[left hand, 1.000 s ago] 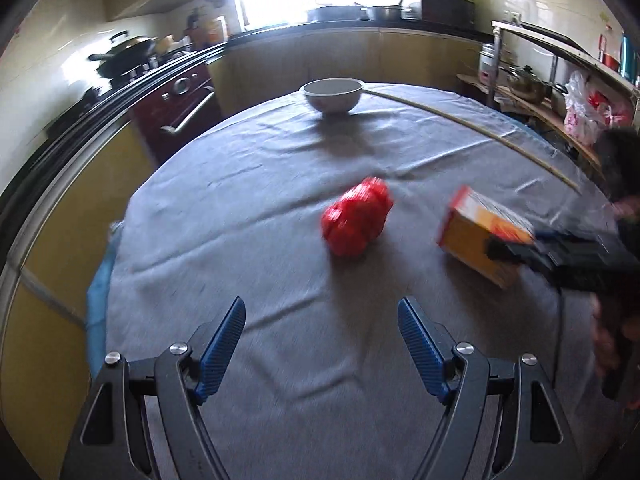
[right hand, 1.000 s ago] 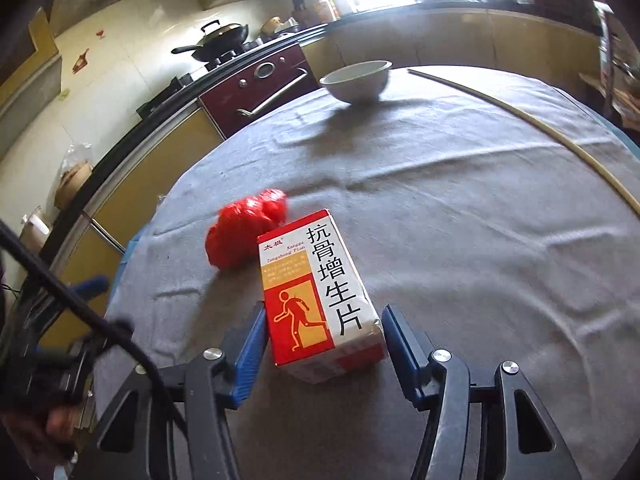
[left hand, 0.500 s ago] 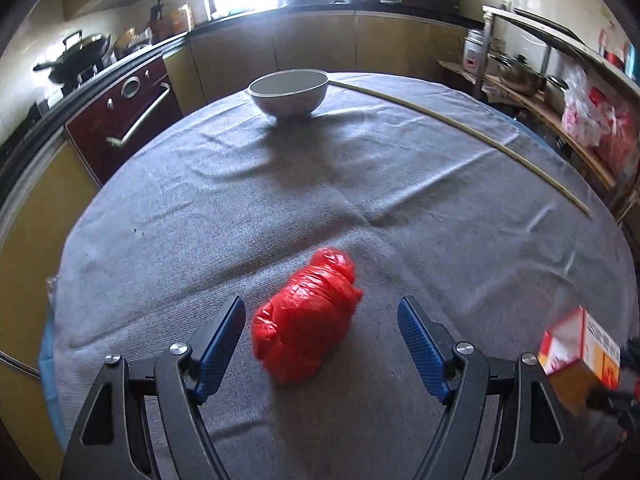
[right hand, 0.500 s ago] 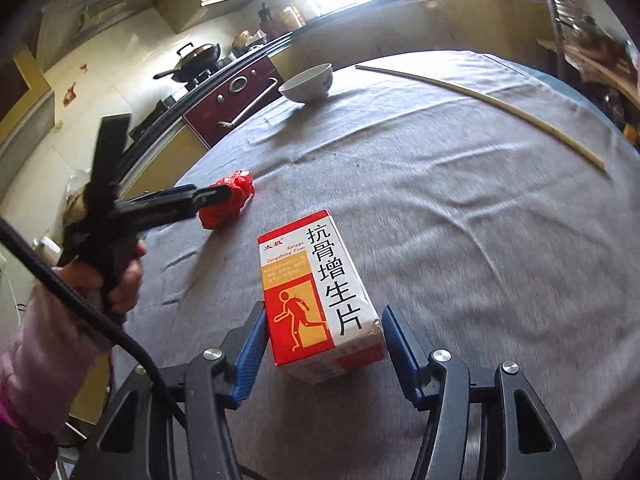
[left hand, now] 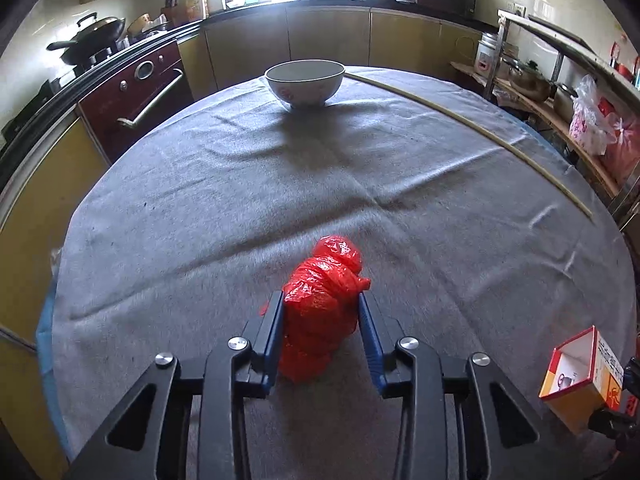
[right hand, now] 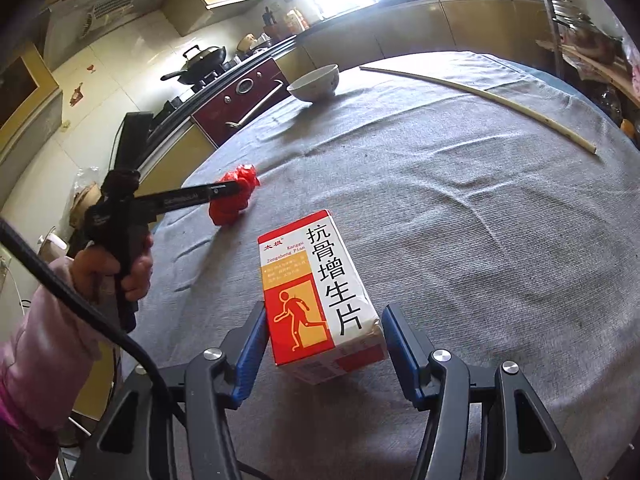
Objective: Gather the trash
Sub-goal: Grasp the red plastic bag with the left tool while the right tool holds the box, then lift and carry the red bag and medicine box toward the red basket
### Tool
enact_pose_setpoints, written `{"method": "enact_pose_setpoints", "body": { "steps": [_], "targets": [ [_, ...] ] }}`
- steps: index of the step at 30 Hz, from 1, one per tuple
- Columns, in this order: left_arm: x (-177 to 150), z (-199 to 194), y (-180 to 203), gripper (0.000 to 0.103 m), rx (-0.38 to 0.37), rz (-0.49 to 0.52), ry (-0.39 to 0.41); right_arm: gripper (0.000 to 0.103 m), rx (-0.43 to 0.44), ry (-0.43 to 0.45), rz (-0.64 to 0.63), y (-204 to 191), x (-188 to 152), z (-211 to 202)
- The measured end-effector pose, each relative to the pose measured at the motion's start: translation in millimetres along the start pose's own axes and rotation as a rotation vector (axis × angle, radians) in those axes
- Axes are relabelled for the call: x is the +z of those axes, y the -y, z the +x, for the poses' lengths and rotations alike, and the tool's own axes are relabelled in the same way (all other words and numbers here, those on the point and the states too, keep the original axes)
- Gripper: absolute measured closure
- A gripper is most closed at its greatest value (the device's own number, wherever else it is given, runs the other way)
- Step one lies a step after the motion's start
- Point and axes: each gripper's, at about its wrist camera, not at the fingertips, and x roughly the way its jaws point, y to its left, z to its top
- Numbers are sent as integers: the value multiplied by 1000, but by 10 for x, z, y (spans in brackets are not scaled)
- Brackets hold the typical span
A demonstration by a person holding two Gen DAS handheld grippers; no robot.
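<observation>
A crumpled red plastic bag (left hand: 322, 304) lies on the grey cloth of the round table (left hand: 240, 208). My left gripper (left hand: 322, 320) is shut on the bag, both blue pads pressed against its sides. The bag also shows in the right wrist view (right hand: 234, 196) with the left gripper (right hand: 236, 187) on it. My right gripper (right hand: 324, 332) is shut on a red, orange and white medicine box (right hand: 320, 292) and holds it above the table. The box appears at the lower right of the left wrist view (left hand: 580, 376).
A white bowl (left hand: 305, 82) stands at the far side of the table. A long thin stick (left hand: 472, 128) lies along the right side. A stove with a wok (left hand: 92, 38) and cabinets ring the table; shelves with pots (left hand: 532, 80) are at the right.
My left gripper moved forward around the red bag and closed on it. My right gripper kept hold of the box and drew back and up from the table.
</observation>
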Motion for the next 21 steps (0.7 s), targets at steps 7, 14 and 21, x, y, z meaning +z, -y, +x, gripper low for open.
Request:
{"method": "enact_pose_setpoints", "body": {
  "steps": [7,14,21],
  "targets": [
    [-357,-499,40,66,-28,-77,0,43,0,32,-16,-91,-137,-237],
    [-854,-1130,440,66,-11,-64,32,43,-10,57,-25,-139,-355,-486],
    [-1100,-1501,835,66,60,-21,93,43,-22,93,-20,-104,-554,-839]
  ]
}}
